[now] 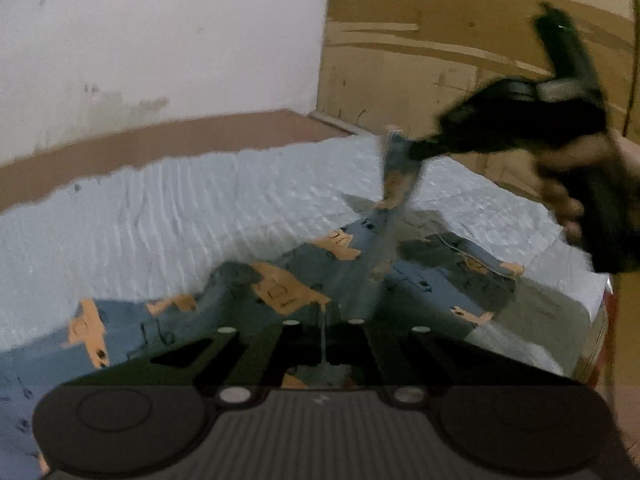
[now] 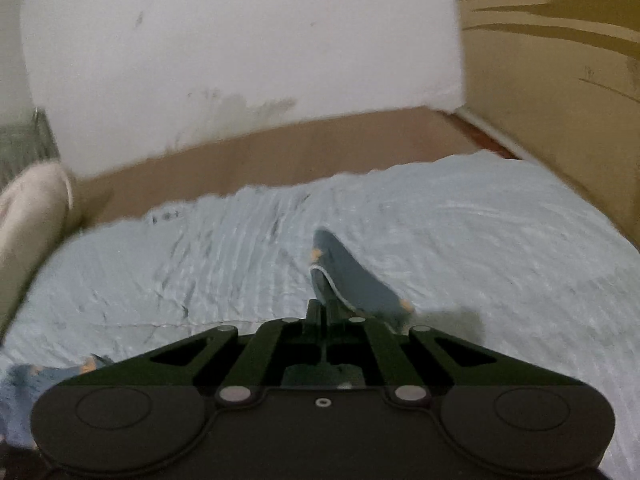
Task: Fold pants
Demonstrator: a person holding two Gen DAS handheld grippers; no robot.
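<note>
Pants [image 1: 296,280]: soft blue-grey woven cloth printed with orange-tan patches and small dark marks. They lie rumpled on the bed, near its front edge in the left wrist view, with 1 narrow strip of the cloth pulled up taut toward the right tool.

Bed [image 1: 160,208]: covered in a pale blue sheet with a fine ribbed, crinkled texture. It stands against a white, scuffed wall [image 1: 160,40] with a brown band along its base, and beside tan panelling [image 1: 440,60].

Left tool [image 1: 323,344]: black, matte, with 2 fingers pressed together on a thin fold of the pants, which rises as a ridge from between them.

Right tool [image 2: 323,320]: same black build, fingers pressed together and pinching a hemmed edge of the pants. The cloth stands up from them in a curved, pointed flap with a pale stitched border. In the left wrist view it appears blurred, held by a hand [image 1: 568,192].
</note>
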